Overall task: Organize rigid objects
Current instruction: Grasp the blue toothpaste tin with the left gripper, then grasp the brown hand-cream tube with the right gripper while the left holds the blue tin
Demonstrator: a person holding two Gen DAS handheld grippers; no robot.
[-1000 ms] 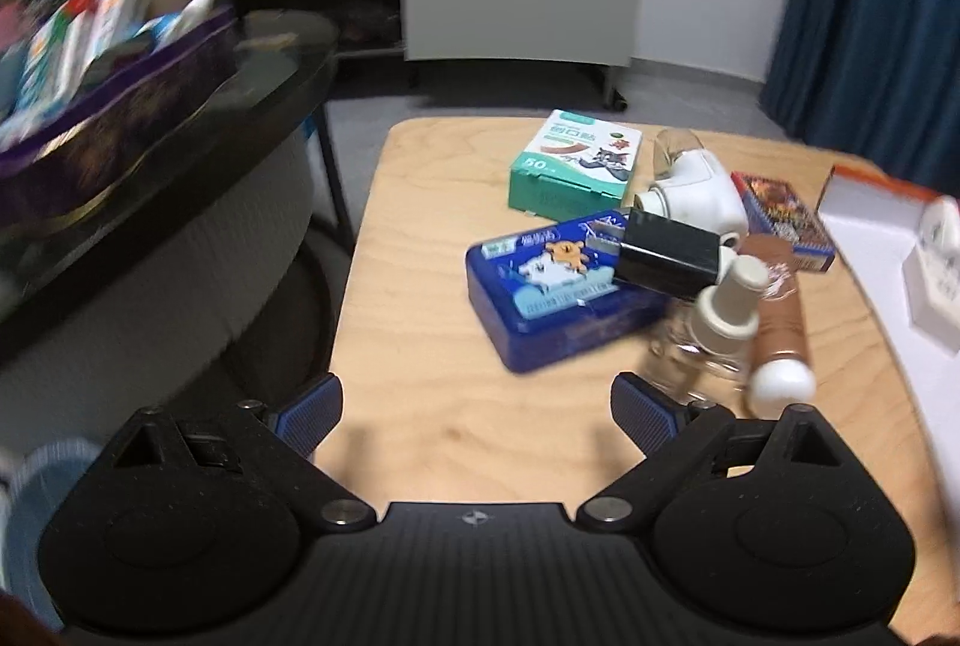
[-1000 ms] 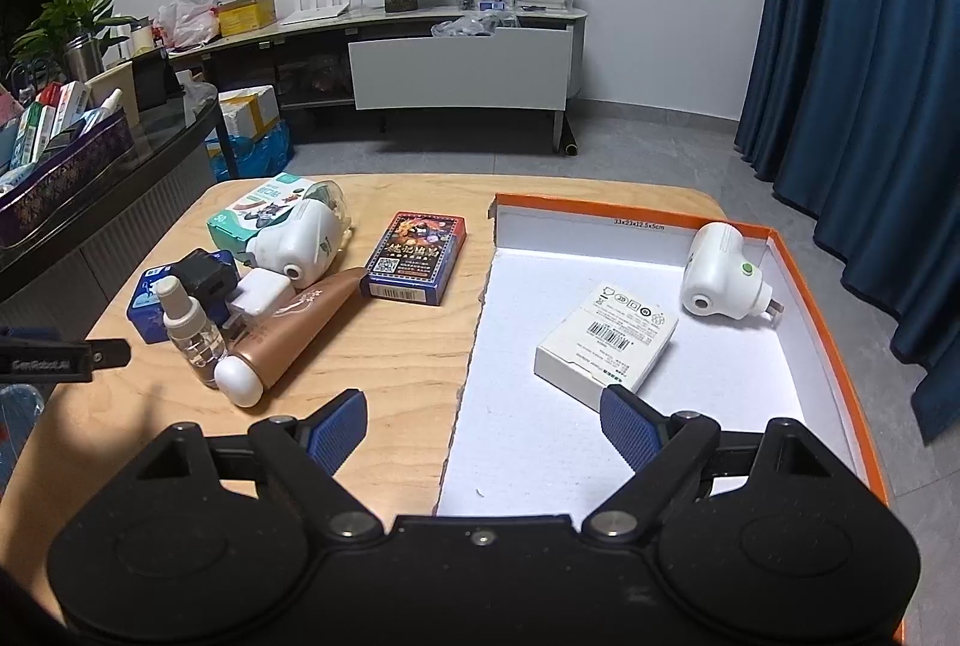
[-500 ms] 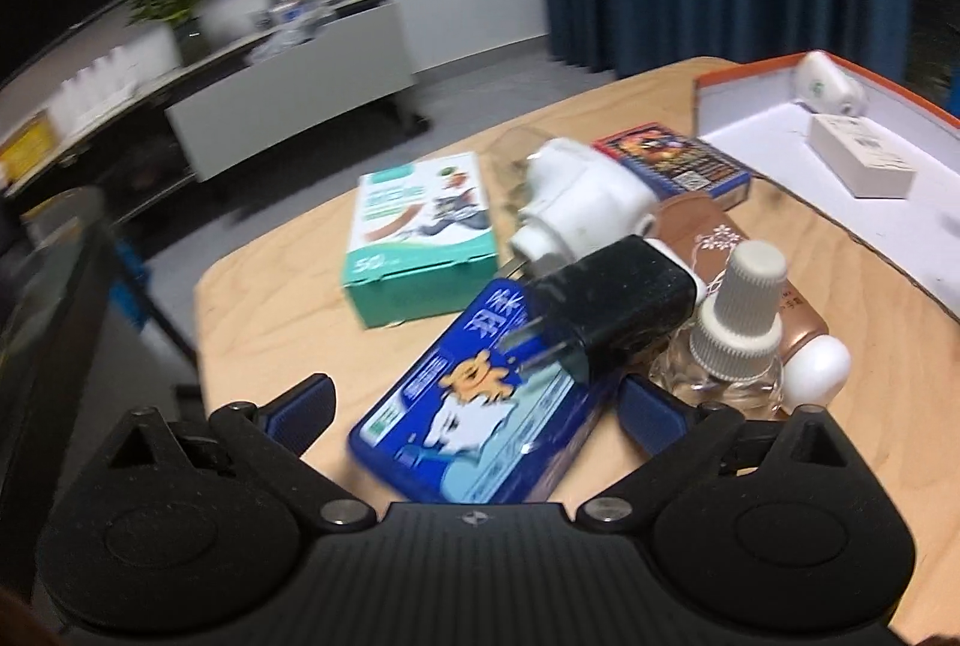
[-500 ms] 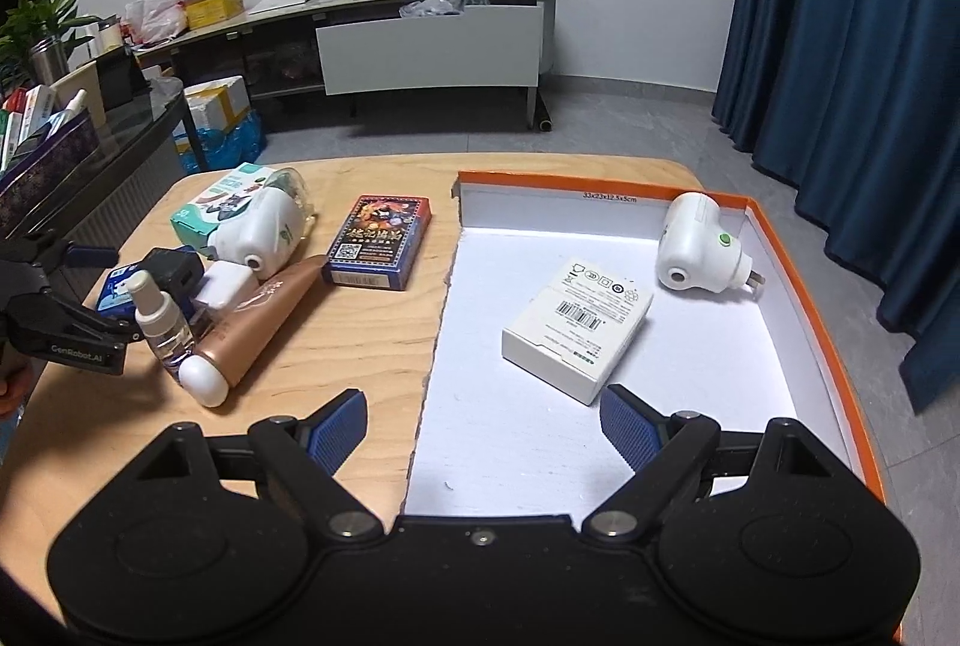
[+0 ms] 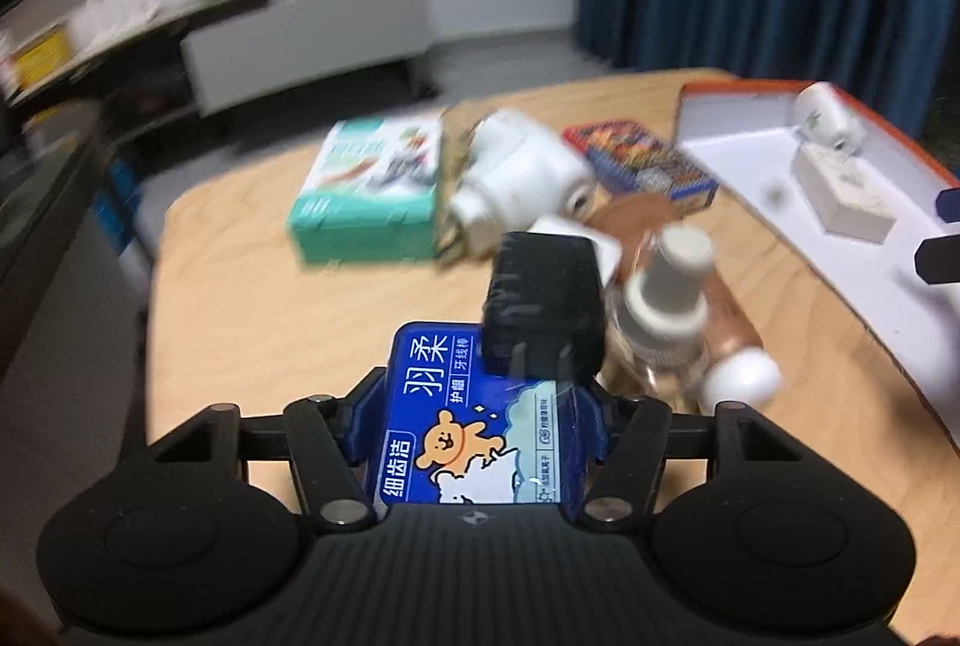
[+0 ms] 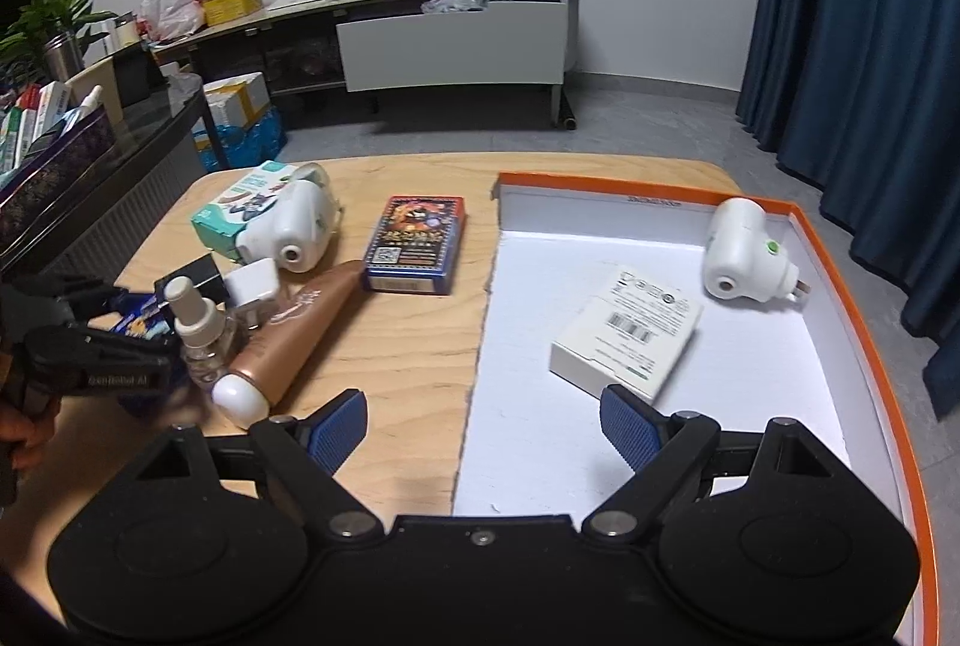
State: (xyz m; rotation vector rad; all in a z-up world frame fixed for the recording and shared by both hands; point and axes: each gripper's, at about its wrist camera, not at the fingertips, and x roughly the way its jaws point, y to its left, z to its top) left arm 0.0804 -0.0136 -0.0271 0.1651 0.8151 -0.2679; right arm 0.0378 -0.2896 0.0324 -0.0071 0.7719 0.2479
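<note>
Low over the near-left part of the wooden table (image 5: 240,286), left wrist view: left gripper (image 5: 474,424) points steeply down, w/ jaws closing around the flat blue tin w/ a bear picture (image 5: 474,430). Pads sit at both sides of the tin; firm contact can't be told. Black plug adapter (image 5: 543,310) lies on the tin's far end; clear bottle w/ white cap (image 5: 663,316) stands just right of it. Vs a sec ago, jaws were wide w/ the tin well ahead; now it fills the gap, and the view has rolled.

Right wrist view: right gripper (image 6: 483,424) hangs above the near edge of the orange-rimmed white tray (image 6: 864,298), tilted down, jaws wide apart, nothing between. Flat white box (image 6: 627,334) and white plug-in device (image 6: 747,250) lie inside the tray. Left gripper (image 6: 129,328) shows far left by the tin (image 6: 141,325), a hand (image 6: 18,433) behind it. Right gripper's pose is much the same as before.
</note>
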